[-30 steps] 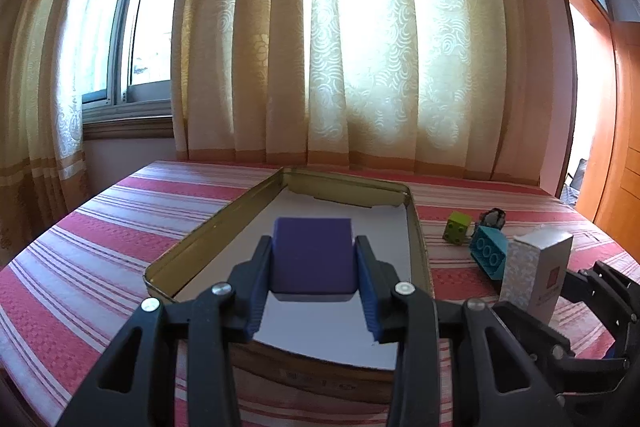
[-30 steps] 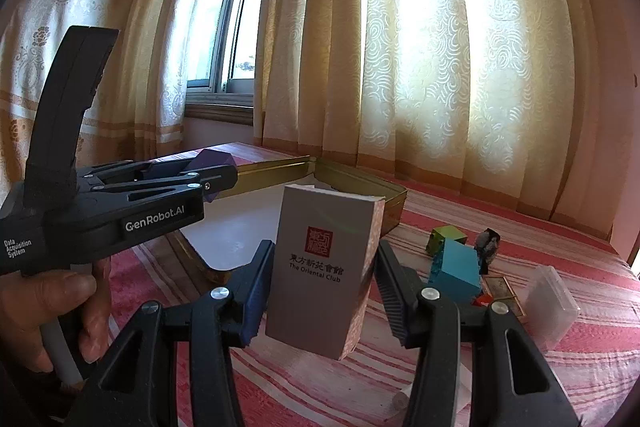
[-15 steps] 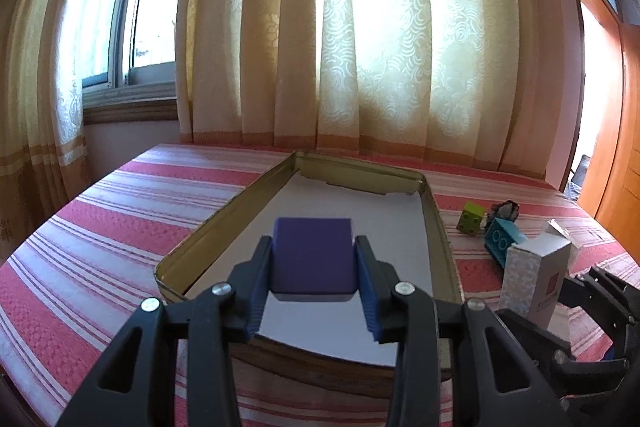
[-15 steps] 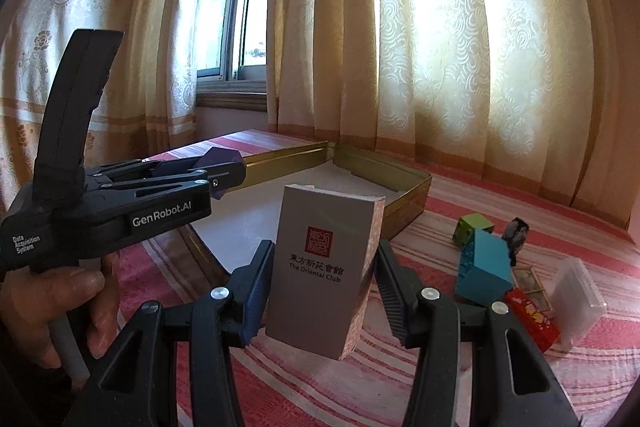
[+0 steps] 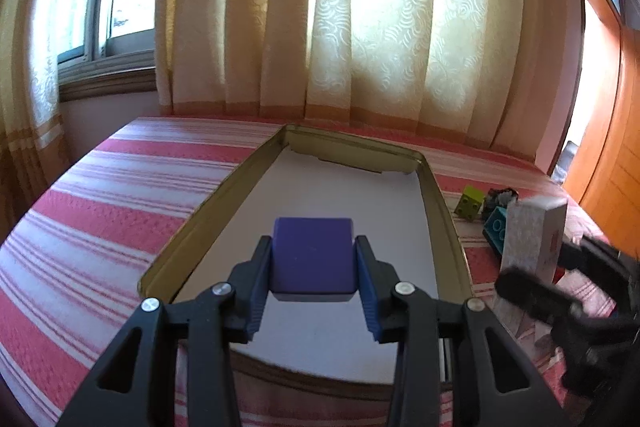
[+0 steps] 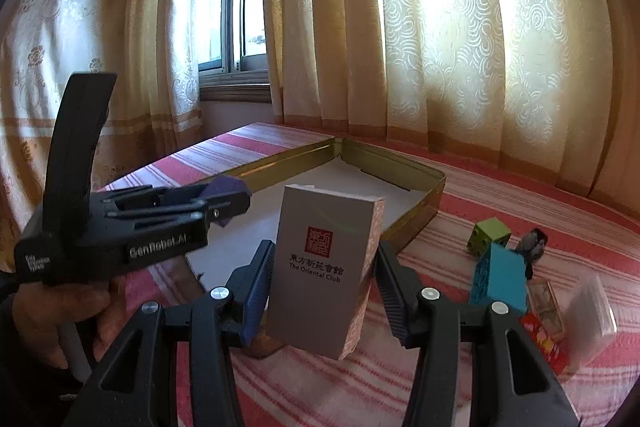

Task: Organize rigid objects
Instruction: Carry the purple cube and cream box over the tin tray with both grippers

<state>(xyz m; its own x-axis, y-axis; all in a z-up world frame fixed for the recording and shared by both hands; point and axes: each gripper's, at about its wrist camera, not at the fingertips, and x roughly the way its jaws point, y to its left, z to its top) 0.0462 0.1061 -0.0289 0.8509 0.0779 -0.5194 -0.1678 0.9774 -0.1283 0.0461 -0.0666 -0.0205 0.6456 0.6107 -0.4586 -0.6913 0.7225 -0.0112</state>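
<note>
A tall grey box [image 6: 324, 275] carries a red square seal with Chinese characters, a line of black Chinese characters below it, and the English words "The Oriental Club". The black left claw [image 6: 224, 203] reads "GenRobot.AI" in white on its side; smaller white lettering near its handle is too blurred to read.

Black claw [image 5: 314, 277] arms, blue ribbed pads, silver screws.

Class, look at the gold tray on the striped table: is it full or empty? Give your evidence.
Empty. The gold tray shows only its bare white floor; the purple block is held above it in the left gripper, not resting inside.
</note>
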